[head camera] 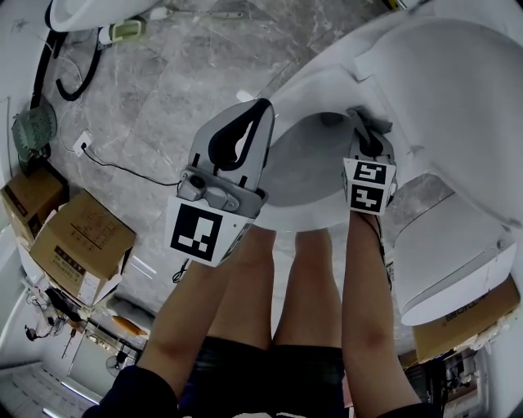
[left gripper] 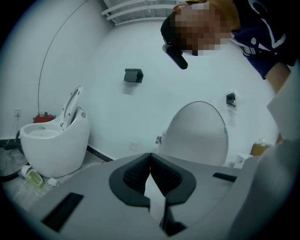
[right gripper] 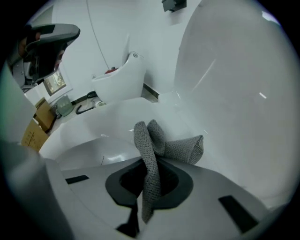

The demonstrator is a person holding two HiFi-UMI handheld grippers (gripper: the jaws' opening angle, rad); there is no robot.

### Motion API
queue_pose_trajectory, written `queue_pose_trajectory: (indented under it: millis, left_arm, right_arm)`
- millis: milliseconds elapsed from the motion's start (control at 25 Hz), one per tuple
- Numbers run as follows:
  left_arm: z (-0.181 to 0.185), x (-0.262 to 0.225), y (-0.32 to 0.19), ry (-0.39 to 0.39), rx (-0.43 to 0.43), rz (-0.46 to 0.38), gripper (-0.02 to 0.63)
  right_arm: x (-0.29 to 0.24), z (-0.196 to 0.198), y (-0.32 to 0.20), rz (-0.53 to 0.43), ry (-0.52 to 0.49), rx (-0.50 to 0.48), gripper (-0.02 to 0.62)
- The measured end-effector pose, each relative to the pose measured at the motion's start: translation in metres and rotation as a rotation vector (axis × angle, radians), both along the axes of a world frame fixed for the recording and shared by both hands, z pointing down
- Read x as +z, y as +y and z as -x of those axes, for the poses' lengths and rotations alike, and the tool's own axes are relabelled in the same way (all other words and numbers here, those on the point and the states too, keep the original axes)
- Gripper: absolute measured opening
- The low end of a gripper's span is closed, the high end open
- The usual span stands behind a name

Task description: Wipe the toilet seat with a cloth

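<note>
1. Two grippers are showing: the left gripper [left gripper: 150,157] and the right gripper [right gripper: 149,161].
2. Two marker cubes are riding on them, one cube on each.
3. One cloth [right gripper: 180,149] is showing.
4. Two toilets are standing in the head view: a near toilet [head camera: 310,214] and a far toilet [head camera: 78,15].
5. Three cardboard boxes are sitting on the floor: a left box [head camera: 29,200], a middle box [head camera: 82,241] and a right box [head camera: 466,314].
6. Two black wall fittings are hanging on the white wall: one fitting [left gripper: 133,75] and another fitting [left gripper: 230,98].
7. Two bare legs are standing at the near toilet: one leg [head camera: 249,286] and the other leg [head camera: 310,277].
</note>
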State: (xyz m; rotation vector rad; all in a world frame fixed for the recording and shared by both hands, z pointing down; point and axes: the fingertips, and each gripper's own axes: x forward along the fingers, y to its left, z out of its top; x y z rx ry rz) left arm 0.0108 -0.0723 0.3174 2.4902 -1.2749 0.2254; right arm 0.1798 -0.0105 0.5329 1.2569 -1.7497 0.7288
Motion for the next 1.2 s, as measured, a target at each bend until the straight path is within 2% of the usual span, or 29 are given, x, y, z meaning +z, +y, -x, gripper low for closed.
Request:
queue_pose_trajectory:
  millis: [120, 240, 480, 600, 800, 880, 1000, 1080, 1200]
  left_arm:
    - [0.007, 0.002, 0.001, -0.009, -0.011, 0.006, 0.020]
    - [0.016, 0.004, 0.004, -0.011, -0.024, 0.012, 0.020]
    - [0.030, 0.005, 0.007, -0.011, -0.053, 0.010, 0.020]
    - [0.033, 0.006, 0.009, -0.014, -0.062, 0.011, 0.020]
    - [0.036, 0.001, 0.010, -0.013, -0.073, 0.004, 0.020]
    - [0.038, -0.003, 0.010, -0.016, -0.075, -0.004, 0.020]
    - [0.042, -0.011, 0.010, -0.018, -0.079, -0.018, 0.020]
    - [0.044, -0.018, 0.010, -0.019, -0.084, -0.028, 0.020]
    - [0.047, -0.034, 0.010, -0.018, -0.096, -0.044, 0.020]
  right_arm:
    - [0.003, 0.031, -0.015, -0.012, -0.060, -0.096, 0.029]
    - [0.003, 0.066, -0.019, -0.016, -0.160, -0.172, 0.029]
    - [-0.003, 0.137, 0.001, 0.006, -0.320, -0.345, 0.029]
    - [-0.010, 0.175, 0.029, 0.039, -0.411, -0.471, 0.029]
    - [-0.027, 0.247, 0.108, 0.119, -0.514, -0.794, 0.029]
    - [-0.035, 0.266, 0.142, 0.164, -0.547, -0.882, 0.029]
    - [-0.045, 0.270, 0.171, 0.210, -0.573, -0.891, 0.029]
    - [-0.052, 0.259, 0.173, 0.208, -0.568, -0.849, 0.029]
    - [-0.066, 0.230, 0.152, 0.157, -0.521, -0.762, 0.029]
